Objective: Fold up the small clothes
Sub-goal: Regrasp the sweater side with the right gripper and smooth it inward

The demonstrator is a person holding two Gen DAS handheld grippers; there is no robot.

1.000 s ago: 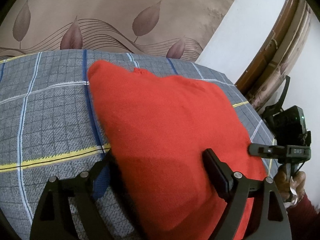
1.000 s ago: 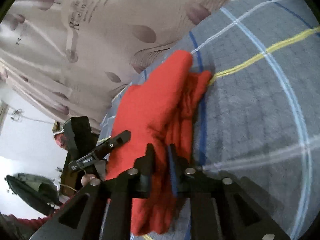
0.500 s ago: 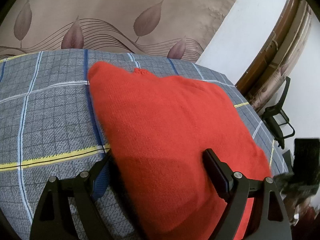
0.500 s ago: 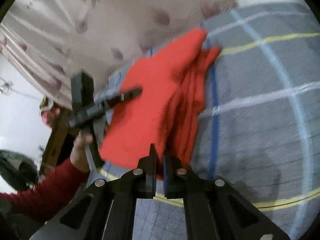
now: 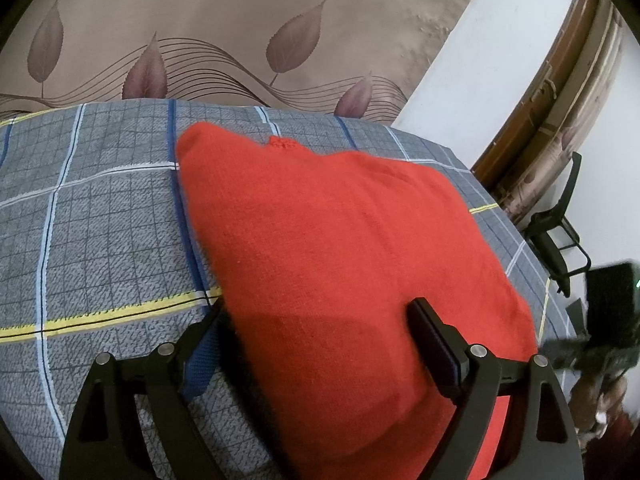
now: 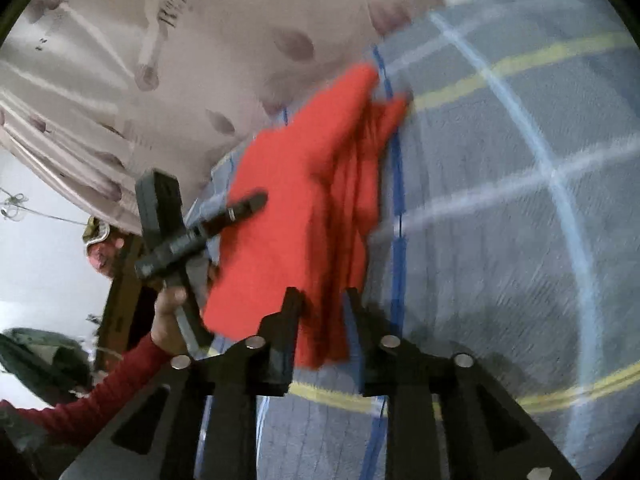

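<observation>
A folded red knit garment [image 5: 340, 248] lies on the grey checked bedspread [image 5: 100, 232]. My left gripper [image 5: 316, 316] is open, its fingers spread over the garment's near end without gripping it. In the right wrist view the garment [image 6: 304, 200] lies in stacked folds. My right gripper [image 6: 320, 300] has its fingers apart at the garment's near edge, with the cloth between them and not pinched. The left gripper [image 6: 240, 210] also shows in the right wrist view, held over the garment's left side. The right gripper's body [image 5: 608, 320] shows blurred at the right edge of the left wrist view.
A beige leaf-print curtain [image 5: 240, 32] hangs behind the bed. A white wall and a wooden frame [image 5: 560, 92] stand at the right, with a black chair [image 5: 560, 236] beside the bed. The person's red-sleeved arm [image 6: 100, 392] is at the lower left.
My right gripper was shut on the garment's edge; its fingers have now opened and let the cloth go. It has pulled back a little. The left gripper has stayed open over the garment.
</observation>
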